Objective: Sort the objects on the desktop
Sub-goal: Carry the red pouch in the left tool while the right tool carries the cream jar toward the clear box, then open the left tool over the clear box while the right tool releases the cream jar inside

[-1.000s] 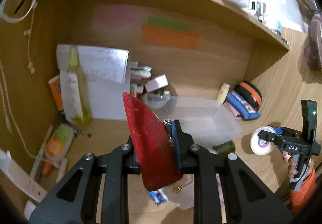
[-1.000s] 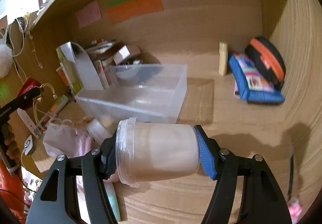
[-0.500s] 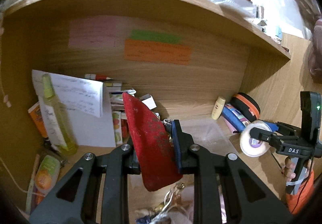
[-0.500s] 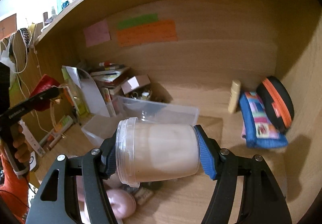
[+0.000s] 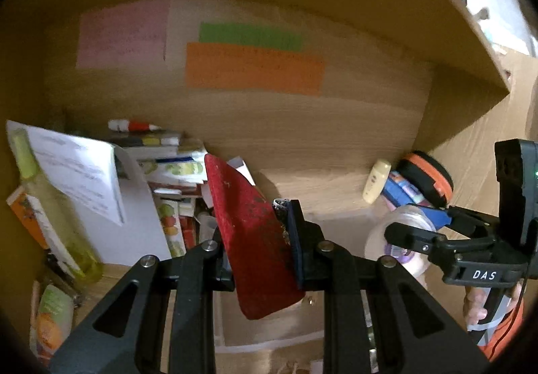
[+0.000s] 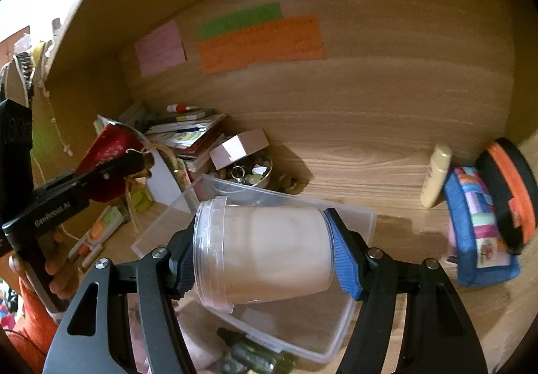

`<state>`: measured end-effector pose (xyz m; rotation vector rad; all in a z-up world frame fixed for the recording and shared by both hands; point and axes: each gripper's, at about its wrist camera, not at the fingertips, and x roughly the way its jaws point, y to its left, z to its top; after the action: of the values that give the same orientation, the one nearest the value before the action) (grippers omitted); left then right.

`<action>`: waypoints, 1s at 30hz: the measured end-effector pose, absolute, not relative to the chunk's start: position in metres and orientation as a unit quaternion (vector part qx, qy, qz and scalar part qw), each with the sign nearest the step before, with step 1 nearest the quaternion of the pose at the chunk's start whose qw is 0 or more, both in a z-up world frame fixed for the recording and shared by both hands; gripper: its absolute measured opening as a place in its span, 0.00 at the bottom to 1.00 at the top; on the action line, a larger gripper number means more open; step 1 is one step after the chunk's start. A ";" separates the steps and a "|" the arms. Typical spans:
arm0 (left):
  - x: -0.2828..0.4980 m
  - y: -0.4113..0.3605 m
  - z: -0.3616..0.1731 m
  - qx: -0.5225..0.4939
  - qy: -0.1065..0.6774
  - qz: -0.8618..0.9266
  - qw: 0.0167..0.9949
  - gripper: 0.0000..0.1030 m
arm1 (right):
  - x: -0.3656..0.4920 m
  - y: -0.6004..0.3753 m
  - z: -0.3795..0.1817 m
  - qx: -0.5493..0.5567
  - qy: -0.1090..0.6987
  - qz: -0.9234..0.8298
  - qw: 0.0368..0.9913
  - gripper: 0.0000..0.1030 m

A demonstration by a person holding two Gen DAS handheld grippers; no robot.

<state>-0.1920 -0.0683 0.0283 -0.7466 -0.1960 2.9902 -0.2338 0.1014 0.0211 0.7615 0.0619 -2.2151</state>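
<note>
The wooden desk alcove (image 6: 386, 125) is seen with coloured paper notes fixed to its back panel, and a clear rectangular plastic storage bin (image 6: 349, 323) is placed on the desktop near the middle. A stack of books and leaflets (image 6: 188, 132) is leant into the rear left corner, and a blue patterned fabric pouch (image 6: 477, 233) with a black-and-orange zipped round case (image 6: 511, 192) is lodged at the right wall. The right gripper (image 6: 262, 256) is closed on a translucent cylindrical plastic jar of pale contents (image 6: 265, 253), held on its side with the lid toward the left finger; its long axis is laid across the jaws. The jar is held directly over the near part of the bin, so the coming move is judged to be a short descent, with the right hand the nearer to the bin. The left gripper (image 5: 259, 239) is clamped on a flat red wedge-shaped card (image 5: 252, 239) with a string attached, held upright on edge, to the left of the bin and above it. A small round bowl of beads and trinkets (image 6: 252, 174) is set just behind the bin.
</note>
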 end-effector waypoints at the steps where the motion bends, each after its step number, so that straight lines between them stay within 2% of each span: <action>1: -0.197 -0.068 0.023 -0.249 -0.059 0.966 0.028 0.22 | -0.236 0.098 0.018 0.302 0.025 -0.871 0.388 0.61; 4: -0.212 -0.066 0.005 -0.281 -0.048 0.957 0.051 0.22 | -0.242 0.091 0.003 0.316 0.030 -0.866 0.386 0.61; 8: -0.221 -0.080 -0.007 -0.307 -0.074 0.944 0.089 0.22 | -0.249 0.083 -0.015 0.340 0.052 -0.858 0.382 0.61; 12: -0.225 -0.082 -0.013 -0.329 -0.072 0.937 0.091 0.22 | -0.254 0.080 -0.026 0.358 0.057 -0.851 0.380 0.61; 24: -0.236 -0.074 -0.044 -0.386 -0.009 0.919 0.084 0.22 | -0.246 0.068 -0.047 0.375 0.091 -0.840 0.382 0.61; 26: -0.237 -0.066 -0.049 -0.395 0.005 0.914 0.089 0.23 | -0.246 0.066 -0.050 0.377 0.097 -0.839 0.381 0.61; 29: -0.237 -0.055 -0.055 -0.399 0.030 0.912 0.086 0.32 | -0.247 0.065 -0.054 0.382 0.103 -0.838 0.377 0.61; 30: -0.235 -0.053 -0.056 -0.400 0.037 0.912 0.085 0.39 | -0.247 0.065 -0.055 0.383 0.105 -0.837 0.376 0.61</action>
<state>-0.2350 -0.0533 -0.0557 -1.1933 0.1096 2.7192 -0.2472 0.0648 -0.0551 0.9811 0.2678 -2.1413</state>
